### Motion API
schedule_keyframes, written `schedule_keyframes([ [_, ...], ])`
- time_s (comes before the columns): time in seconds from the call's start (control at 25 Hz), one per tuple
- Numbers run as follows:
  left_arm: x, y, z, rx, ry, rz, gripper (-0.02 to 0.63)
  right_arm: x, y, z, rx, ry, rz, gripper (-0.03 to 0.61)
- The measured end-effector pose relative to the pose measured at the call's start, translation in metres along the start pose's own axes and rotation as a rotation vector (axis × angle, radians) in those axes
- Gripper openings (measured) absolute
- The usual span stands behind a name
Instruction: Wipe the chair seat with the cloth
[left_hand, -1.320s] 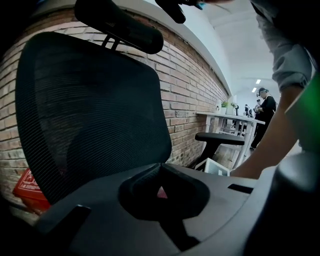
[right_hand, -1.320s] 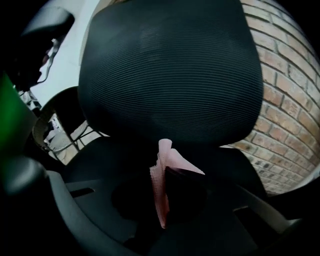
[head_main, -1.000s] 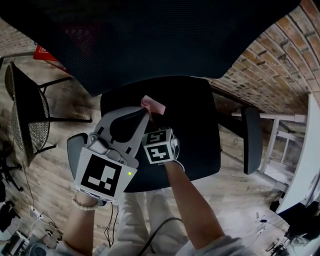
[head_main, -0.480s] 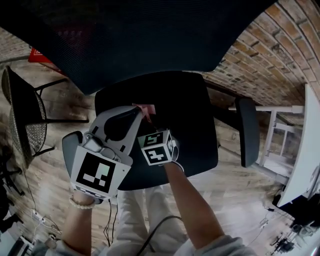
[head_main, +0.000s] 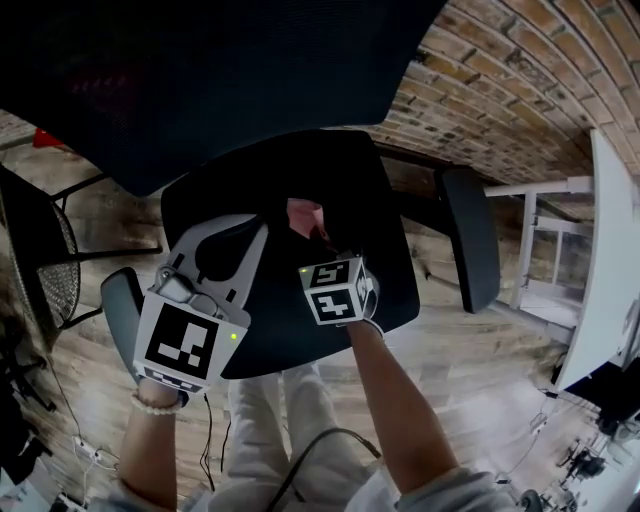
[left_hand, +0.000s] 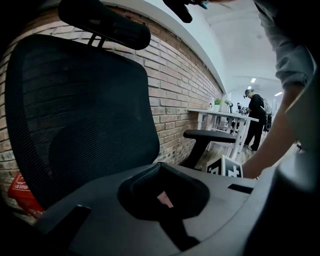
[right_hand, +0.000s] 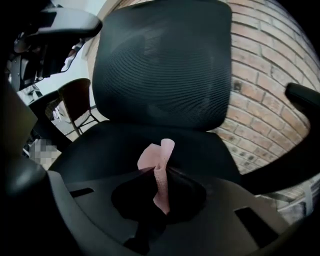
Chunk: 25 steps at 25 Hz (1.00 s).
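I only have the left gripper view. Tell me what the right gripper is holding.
Observer: The right gripper is shut on a pink cloth, and one end pokes up past the jaws.
Operator: Say where that is over the chair.
Observer: The head view puts it over the middle of the black seat, in front of the backrest.
Operator: Place the left gripper from above.
Observer: The left gripper has its tip just left of the cloth, also over the seat.
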<state>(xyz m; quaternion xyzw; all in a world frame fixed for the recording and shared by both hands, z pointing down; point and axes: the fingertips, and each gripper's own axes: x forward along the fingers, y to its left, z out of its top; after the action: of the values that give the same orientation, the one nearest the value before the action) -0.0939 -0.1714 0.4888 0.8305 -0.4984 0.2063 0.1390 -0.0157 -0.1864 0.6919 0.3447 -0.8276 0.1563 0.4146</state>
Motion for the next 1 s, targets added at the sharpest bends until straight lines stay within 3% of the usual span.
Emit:
schedule_keyframes([
  [0.4, 0.022, -0.036, 0.004, 0.034, 0.02, -0.064, 0.018, -0.047, -0.089, -0.057, 0.116, 0.046, -0.194, 0.055],
  [0.64, 0.028, -0.051, 0.009, 0.051, 0.022, -0.087, 0.018, -0.074, -0.119, -0.082, 0.139, 0.075, -0.259, 0.055],
  [0.8, 0.029, -0.051, 0.009, 0.06, 0.021, -0.09, 0.018, -0.081, -0.126, -0.082, 0.167, 0.06, -0.278, 0.054],
  [1.0, 0.021, -0.045, 0.007, 0.057, 0.023, -0.073, 0.018, -0.077, -0.098, -0.067, 0.146, 0.033, -0.221, 0.054],
])
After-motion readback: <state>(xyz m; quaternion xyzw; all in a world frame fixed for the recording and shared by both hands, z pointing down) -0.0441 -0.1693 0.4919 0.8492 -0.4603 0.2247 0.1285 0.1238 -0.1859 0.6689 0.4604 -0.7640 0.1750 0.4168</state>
